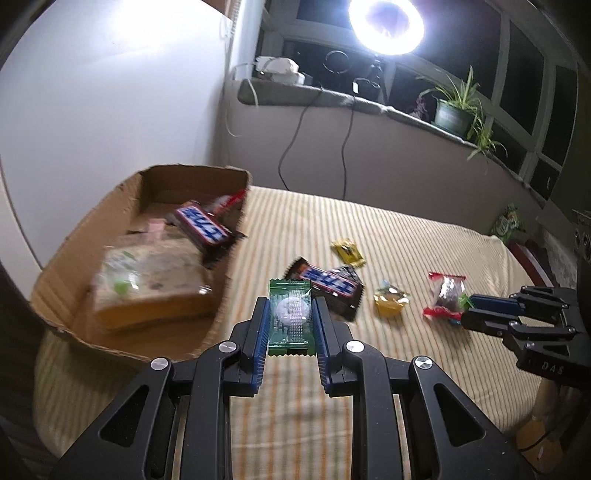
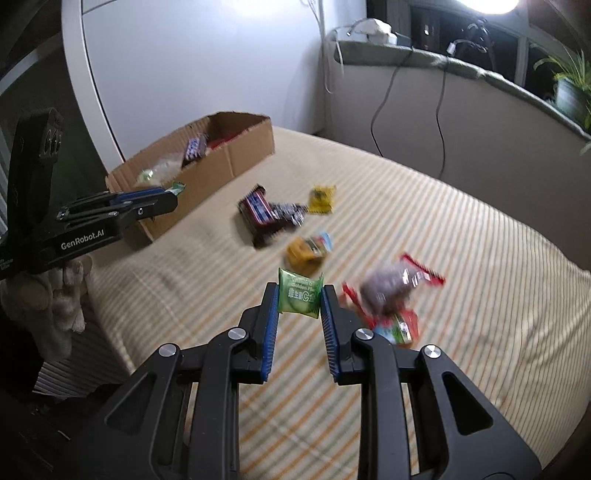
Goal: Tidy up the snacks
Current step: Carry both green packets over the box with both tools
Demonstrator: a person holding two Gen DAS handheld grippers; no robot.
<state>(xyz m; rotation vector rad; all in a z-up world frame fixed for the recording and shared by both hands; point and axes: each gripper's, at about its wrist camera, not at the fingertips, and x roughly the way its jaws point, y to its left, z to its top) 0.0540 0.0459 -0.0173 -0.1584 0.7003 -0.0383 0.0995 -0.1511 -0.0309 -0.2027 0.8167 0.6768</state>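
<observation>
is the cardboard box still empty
No, the cardboard box already holds a blue-labelled chocolate bar and a large clear-wrapped pack.

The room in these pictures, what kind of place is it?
Probably a bedroom at home: snacks lie on a bed with a striped sheet, a potted plant stands on the cushioned window ledge, and a ring light shines against dark windows.

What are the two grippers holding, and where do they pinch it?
The left gripper pinches a dark green candy packet by its two side edges. The right gripper pinches a light green packet by its sides too.
</observation>
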